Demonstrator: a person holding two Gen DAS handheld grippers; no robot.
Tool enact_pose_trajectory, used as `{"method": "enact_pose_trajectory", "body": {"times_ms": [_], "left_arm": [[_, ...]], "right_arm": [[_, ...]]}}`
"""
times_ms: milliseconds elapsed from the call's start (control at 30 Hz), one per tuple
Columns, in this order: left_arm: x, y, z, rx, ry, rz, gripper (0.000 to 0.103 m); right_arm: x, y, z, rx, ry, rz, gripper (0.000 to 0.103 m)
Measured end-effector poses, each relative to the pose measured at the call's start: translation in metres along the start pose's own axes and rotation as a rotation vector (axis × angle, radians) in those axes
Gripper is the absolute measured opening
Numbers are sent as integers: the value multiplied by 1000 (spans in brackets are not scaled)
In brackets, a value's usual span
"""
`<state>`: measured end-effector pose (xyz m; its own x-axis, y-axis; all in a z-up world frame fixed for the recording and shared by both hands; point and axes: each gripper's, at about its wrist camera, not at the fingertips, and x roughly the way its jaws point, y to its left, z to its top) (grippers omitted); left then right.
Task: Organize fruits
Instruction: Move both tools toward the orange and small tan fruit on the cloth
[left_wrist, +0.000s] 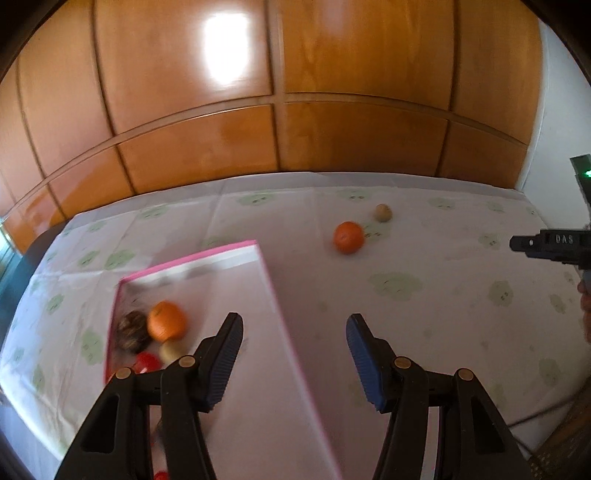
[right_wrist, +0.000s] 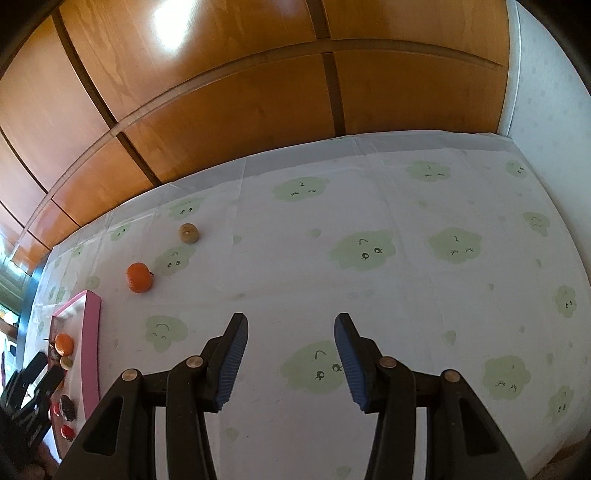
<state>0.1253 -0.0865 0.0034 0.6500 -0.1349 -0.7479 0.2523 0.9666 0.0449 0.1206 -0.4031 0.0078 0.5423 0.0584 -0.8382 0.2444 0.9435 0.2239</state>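
Note:
A pink-rimmed box (left_wrist: 264, 273) lies on the table at the left; it also shows in the right wrist view (right_wrist: 92, 332). Inside it are an orange (left_wrist: 166, 320), a dark brown fruit (left_wrist: 131, 330), a tan fruit (left_wrist: 170, 350) and red fruits (left_wrist: 147, 362). Another orange (left_wrist: 348, 237) and a small tan fruit (left_wrist: 383, 212) lie loose on the cloth farther back; they also show in the right wrist view, the orange (right_wrist: 139, 277) and the tan fruit (right_wrist: 188, 233). My left gripper (left_wrist: 294, 350) is open and empty over the box's right rim. My right gripper (right_wrist: 291, 350) is open and empty above bare cloth.
The table carries a white cloth (right_wrist: 369, 221) printed with green clouds. Wooden cabinet panels (left_wrist: 295, 110) stand behind the table's far edge. A white wall (right_wrist: 546, 74) is at the right. My right gripper's body (left_wrist: 550, 247) shows at the right edge of the left wrist view.

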Motion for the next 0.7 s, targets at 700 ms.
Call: {"method": "enact_pose_trajectory", "body": {"times_ms": [700], "left_arm": [[151, -52, 85, 36, 160, -30, 69]], "right_arm": [[3, 13, -2, -22, 31, 94, 49]]}}
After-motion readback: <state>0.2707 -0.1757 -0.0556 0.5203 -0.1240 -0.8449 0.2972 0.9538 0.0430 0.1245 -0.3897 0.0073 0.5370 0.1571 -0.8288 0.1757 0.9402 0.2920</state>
